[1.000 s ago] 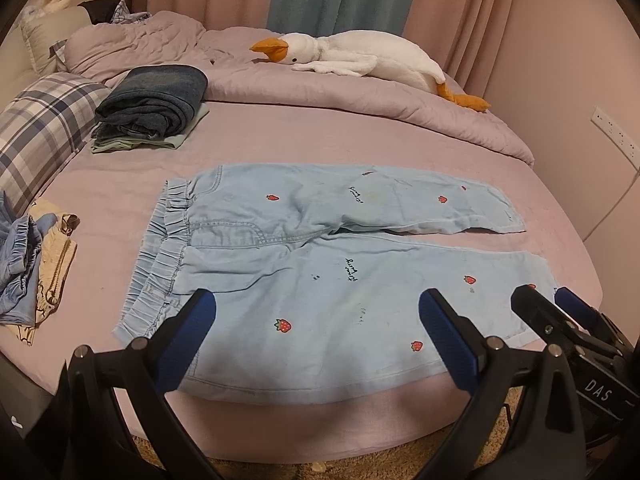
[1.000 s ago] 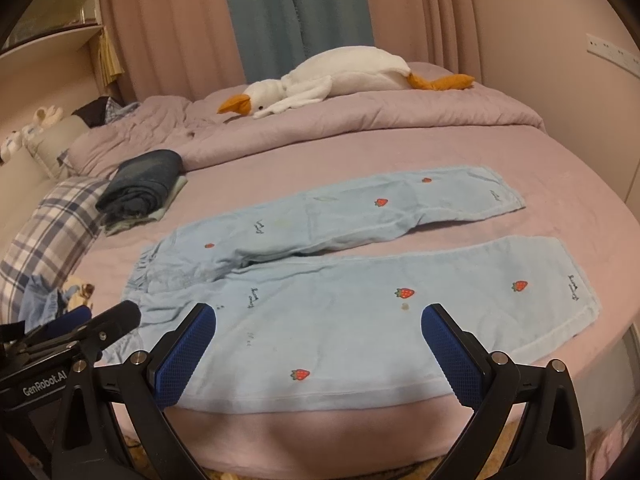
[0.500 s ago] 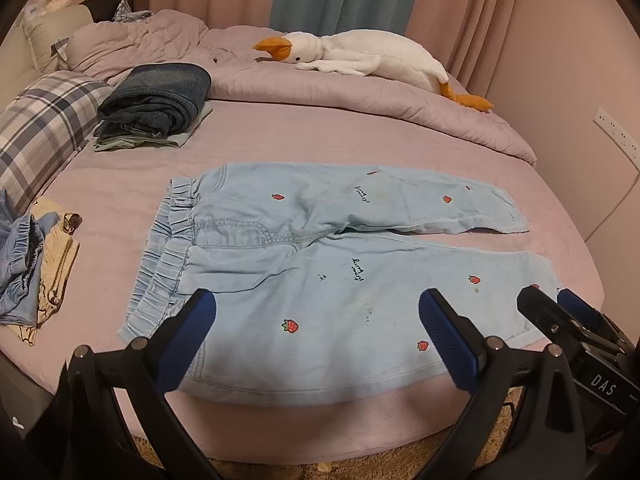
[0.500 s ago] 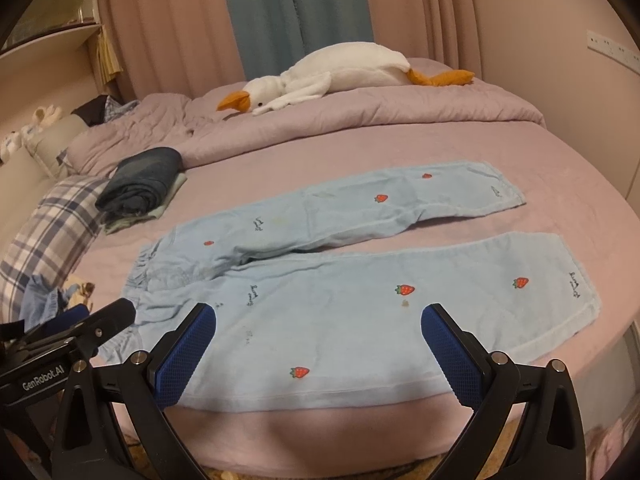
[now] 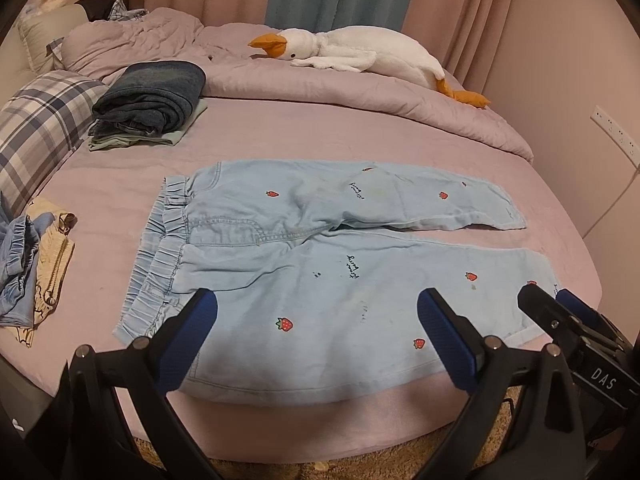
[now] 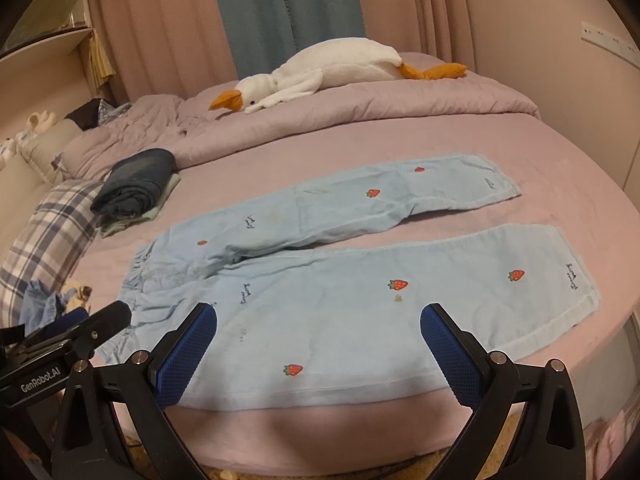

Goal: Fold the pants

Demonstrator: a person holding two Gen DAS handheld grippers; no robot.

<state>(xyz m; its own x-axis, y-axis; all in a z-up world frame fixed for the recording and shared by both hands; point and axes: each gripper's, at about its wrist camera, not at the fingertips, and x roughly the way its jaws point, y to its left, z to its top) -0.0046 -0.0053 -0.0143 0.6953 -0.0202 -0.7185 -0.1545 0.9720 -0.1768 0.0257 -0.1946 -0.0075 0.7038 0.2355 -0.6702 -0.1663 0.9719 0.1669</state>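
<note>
I see the folded dark jeans at far left on the bed, then the light-blue strawberry-print pants spread flat across its middle, waistband left, legs apart. My left gripper and right gripper hover at the near edge, jaws wide, holding nothing.

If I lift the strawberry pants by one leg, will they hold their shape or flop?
Probably flop: the light blue pants lie flat and creased on the bed, like soft fabric. The gathered waistband looks bulkier, so that end will likely drag. Both grippers hover with jaws open.
</note>
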